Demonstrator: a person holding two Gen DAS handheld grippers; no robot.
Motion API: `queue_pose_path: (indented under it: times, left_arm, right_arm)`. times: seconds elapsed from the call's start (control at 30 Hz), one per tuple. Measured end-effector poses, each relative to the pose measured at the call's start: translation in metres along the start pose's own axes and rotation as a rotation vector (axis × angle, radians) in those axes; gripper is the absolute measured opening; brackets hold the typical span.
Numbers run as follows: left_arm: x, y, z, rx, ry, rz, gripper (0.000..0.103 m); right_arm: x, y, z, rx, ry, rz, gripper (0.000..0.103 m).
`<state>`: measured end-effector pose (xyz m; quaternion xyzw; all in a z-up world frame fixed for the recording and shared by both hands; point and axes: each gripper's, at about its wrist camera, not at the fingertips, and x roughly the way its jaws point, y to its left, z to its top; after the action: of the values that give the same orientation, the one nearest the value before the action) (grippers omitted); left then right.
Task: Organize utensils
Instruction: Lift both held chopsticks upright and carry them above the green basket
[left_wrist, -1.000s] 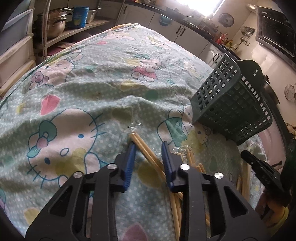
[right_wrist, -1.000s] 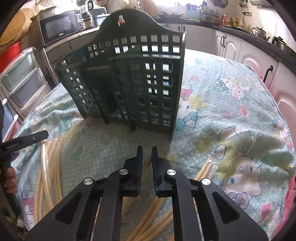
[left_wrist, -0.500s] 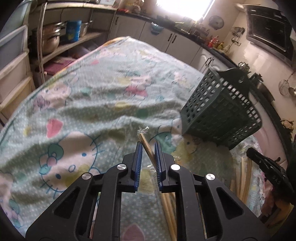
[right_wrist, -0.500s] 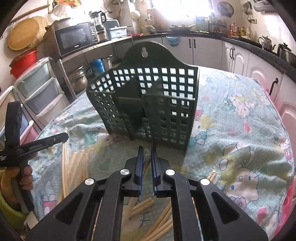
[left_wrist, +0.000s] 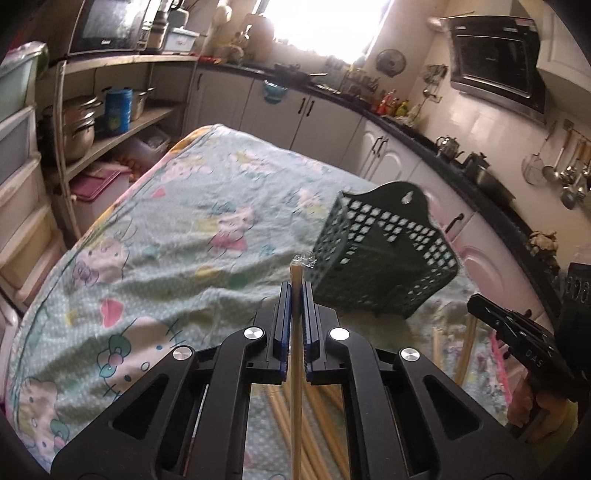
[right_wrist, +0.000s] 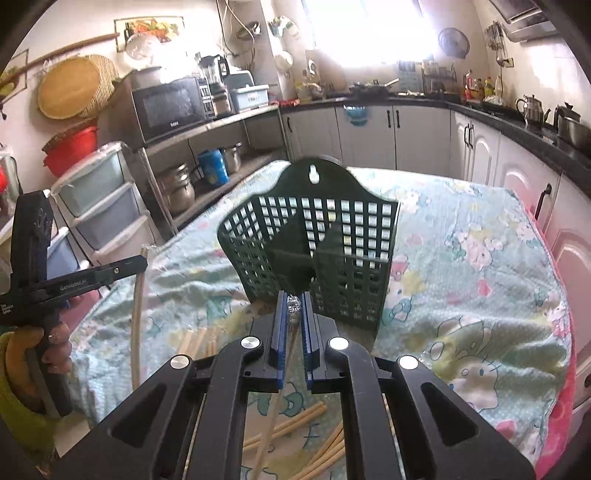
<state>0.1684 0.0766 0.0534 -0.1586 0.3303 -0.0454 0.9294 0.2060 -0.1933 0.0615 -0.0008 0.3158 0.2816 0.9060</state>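
The left gripper (left_wrist: 296, 291) has its jaws clamped on a single wooden chopstick (left_wrist: 296, 354), which runs straight down the slot between the blue pads; its plastic-wrapped tip pokes out just beyond the jaw ends, and the rest of the stick trails back under the gripper body. The right gripper (right_wrist: 293, 301) is likewise closed on another chopstick (right_wrist: 275, 413), with a crinkled bit of clear wrapper showing between the jaw tips and the shaft slanting back and to the left beneath the frame.

Ahead of both pairs of jaws stands the dark green perforated utensil basket (right_wrist: 325, 236): directly in front of the right jaws and near them, ahead and to the right of the left jaws. Below and behind the jaws, loose chopsticks (right_wrist: 295, 424) lie scattered on the bench, which is covered by a patterned cloth (left_wrist: 177, 236).
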Motion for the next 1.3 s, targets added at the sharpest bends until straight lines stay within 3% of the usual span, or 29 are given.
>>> queue_pose_path:
  times: [0.63,1.03,1.3]
  left_arm:
    - [-0.035,-0.068,0.066,0.098,-0.15,-0.12,0.001]
    - [-0.036,-0.108,0.118,0.157,-0.32,-0.101,0.001]
    - [-0.014,-0.117,0.145,0.154,-0.382,-0.076,0.001]
  right_arm:
    - [-0.059,0.001,0.053,-0.024,-0.182,0.018,0.007]
    - [-0.078,-0.007,0.109,-0.03,-0.313,0.005,0.007]
    - [-0.073,-0.018,0.143,-0.042,-0.376,-0.045,0.007]
